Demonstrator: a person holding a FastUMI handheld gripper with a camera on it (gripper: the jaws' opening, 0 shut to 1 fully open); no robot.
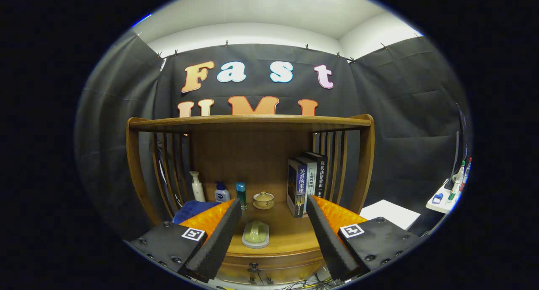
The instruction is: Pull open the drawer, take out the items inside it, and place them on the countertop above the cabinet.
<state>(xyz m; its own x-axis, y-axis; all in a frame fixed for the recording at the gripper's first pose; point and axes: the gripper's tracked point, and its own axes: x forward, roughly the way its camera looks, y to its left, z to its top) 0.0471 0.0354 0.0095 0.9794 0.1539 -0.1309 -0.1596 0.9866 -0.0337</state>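
My gripper [273,208] is open, with a wide gap between its fingers and nothing held. Between and just below the fingers lies the wooden countertop [290,235] of the cabinet. A pale green item on a whitish base [255,234] rests on that countertop between the fingers. Below the countertop's front edge sits the drawer [261,267], pushed in, with a small dark knob [254,266] at its middle. I cannot see what the drawer holds.
At the back of the countertop stand a white pump bottle [196,187], a blue-and-white bottle [221,193], a teal tube [241,195], a lidded tea bowl [263,199] and upright books [306,183]. Blue cloth [191,209] lies left. A wooden shelf [252,122] spans overhead.
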